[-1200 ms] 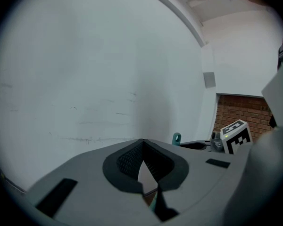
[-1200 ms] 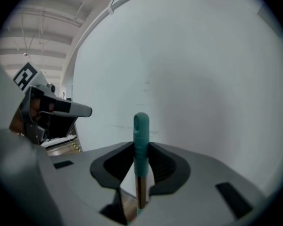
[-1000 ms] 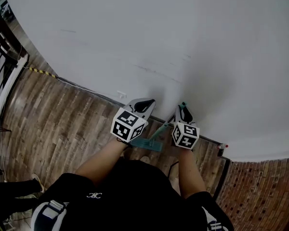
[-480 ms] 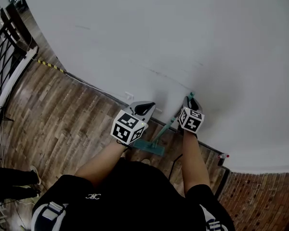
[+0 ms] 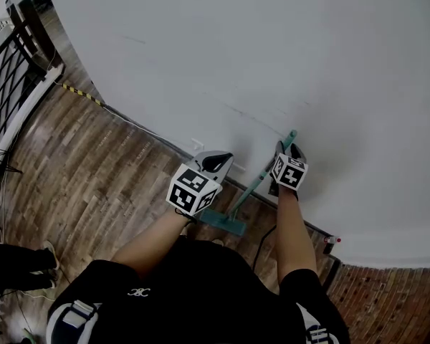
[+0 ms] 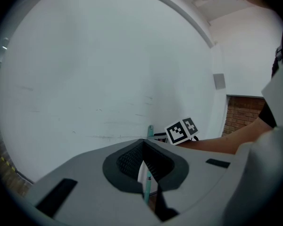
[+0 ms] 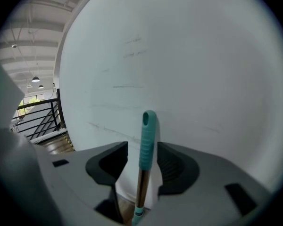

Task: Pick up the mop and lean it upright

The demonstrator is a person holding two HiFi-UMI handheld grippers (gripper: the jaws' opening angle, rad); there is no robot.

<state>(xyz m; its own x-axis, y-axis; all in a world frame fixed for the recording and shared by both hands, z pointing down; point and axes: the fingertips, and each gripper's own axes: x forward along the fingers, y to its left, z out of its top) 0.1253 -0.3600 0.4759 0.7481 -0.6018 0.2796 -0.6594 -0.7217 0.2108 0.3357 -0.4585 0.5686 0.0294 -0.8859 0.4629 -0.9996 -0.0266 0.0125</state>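
Spread wide, the right claw (image 5: 289, 151) sits right of centre in the head view, one jaw either side of the slim teal-and-metal mop (image 5: 246, 190). In the right gripper view gaps show on both sides of the ribbed teal grip (image 7: 147, 132), so nothing is pinching it. My read: the jaws fence the pole so it cannot topple sideways as it rests toward the plain white wall (image 5: 236, 56). Over to the left claw (image 5: 216, 161), just left of the shaft at frame centre: jaws pressed together at the tips, carrying nothing. The thin pole glimpsed through the slot behind those tips lies beyond the claw, not in it. I'd say it is parked close as a backstop. Now the mop itself: flat teal head (image 5: 221, 221) down on the brown wood-plank floor (image 5: 93, 170), low in the centre near the foot of the wall, shaft slanting up and to the right, a hanging hole at the grip's rounded end. Whether that end touches the wall I cannot tell. The leaning looks nearly done, with only a clean let-go left to prove it
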